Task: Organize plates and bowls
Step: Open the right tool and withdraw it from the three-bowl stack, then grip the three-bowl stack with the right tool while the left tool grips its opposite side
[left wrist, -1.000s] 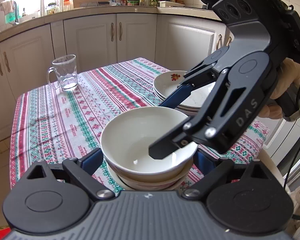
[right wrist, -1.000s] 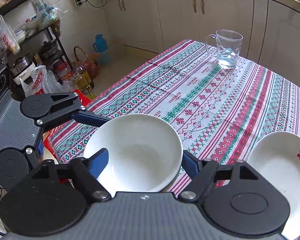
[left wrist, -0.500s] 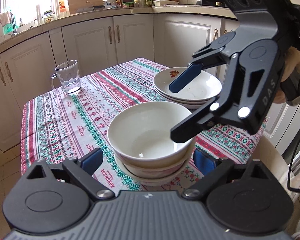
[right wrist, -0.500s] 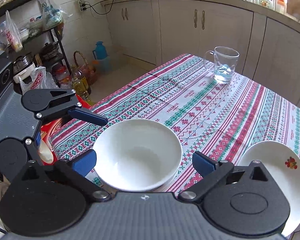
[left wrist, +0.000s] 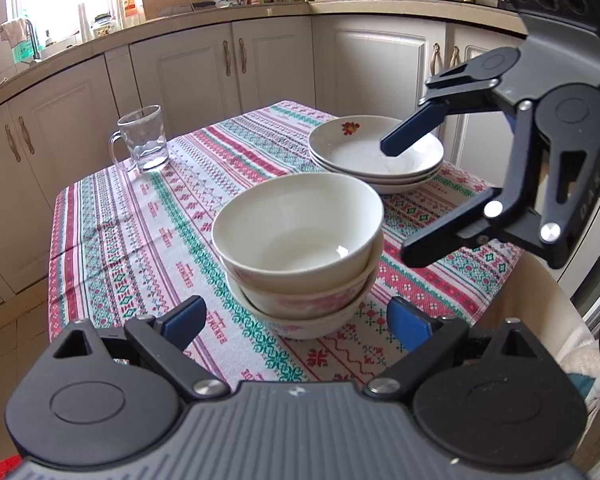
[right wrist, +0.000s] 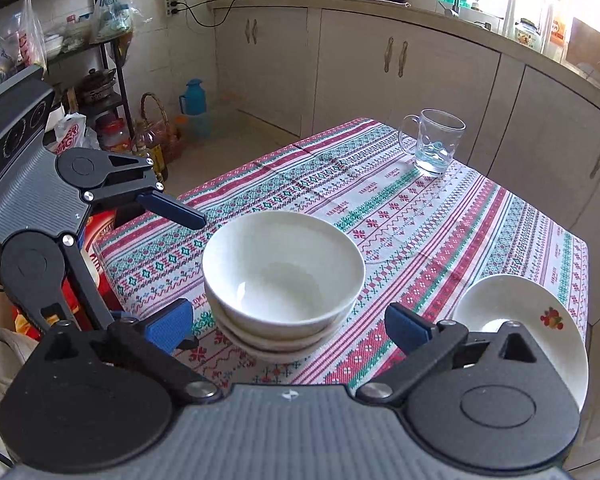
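A stack of bowls [left wrist: 300, 248] is seen on the table [left wrist: 140, 240], which is covered with a striped cloth. Three bowls can be counted in the stack, and the top one is plain white. A stack of plates [left wrist: 376, 156] with a small flower picture is set at about 1 o'clock from the bowls in the left wrist view, close by but not touching. A glass mug [left wrist: 142, 140] is placed far back at 10 o'clock, well apart from the bowls.

The left gripper [left wrist: 300, 320] is held just in front of the bowl stack with its blue fingers wide apart, and nothing is touched by them. The right gripper [right wrist: 288, 324] has just been opened, and its fingers are spread wide with nothing pressed between them. In the left view it is seen at 3 o'clock, raised above the table beside the bowls; one finger may be over the plates, but that is hard to judge.
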A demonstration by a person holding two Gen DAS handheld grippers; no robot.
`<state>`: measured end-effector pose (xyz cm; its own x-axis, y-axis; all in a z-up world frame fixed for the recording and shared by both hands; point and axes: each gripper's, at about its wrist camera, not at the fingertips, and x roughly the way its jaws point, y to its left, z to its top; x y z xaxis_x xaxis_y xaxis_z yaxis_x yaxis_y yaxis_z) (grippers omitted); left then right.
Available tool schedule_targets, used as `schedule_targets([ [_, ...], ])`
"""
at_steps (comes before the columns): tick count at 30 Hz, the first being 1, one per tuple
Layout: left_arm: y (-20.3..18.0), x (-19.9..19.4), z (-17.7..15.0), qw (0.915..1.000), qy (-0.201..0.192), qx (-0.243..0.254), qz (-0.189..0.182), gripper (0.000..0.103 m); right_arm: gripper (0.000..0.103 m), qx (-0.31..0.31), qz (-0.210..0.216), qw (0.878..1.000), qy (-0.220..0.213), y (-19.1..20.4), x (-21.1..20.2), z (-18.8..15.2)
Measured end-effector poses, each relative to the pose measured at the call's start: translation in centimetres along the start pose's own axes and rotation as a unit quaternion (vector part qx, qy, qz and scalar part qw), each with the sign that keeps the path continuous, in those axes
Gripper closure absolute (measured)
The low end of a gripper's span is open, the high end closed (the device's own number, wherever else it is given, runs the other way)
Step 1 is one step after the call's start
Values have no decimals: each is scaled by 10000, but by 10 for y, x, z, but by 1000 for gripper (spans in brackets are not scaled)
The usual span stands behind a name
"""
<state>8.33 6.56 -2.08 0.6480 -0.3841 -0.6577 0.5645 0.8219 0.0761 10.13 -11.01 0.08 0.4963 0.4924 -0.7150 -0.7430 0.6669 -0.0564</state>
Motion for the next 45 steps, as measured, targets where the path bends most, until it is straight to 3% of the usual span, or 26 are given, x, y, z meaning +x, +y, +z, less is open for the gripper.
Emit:
schedule_targets([
  [7,2,6,-8,9999,121,-109,54,6,0,-323,-239,9992,20,11,0,-18],
  [23,26,51,-17,9976,568,6,-385,6,0,352,146,9969,687,-19,68,-49],
  [31,31,62,-18,9961,680,56,-554,7,0,263,-27,9955,912,-17,78,-56],
  [38,38,70,-19,9942,750,187,-747,7,0,296,14,9965,782,-18,72,-57],
  [41,40,69,-15,9932,699,310,-880,7,0,343,418,9967,612,-22,68,-53],
  [45,44,68,-8,9904,628,566,-1091,7,0,-208,660,9970,333,-14,63,-39],
])
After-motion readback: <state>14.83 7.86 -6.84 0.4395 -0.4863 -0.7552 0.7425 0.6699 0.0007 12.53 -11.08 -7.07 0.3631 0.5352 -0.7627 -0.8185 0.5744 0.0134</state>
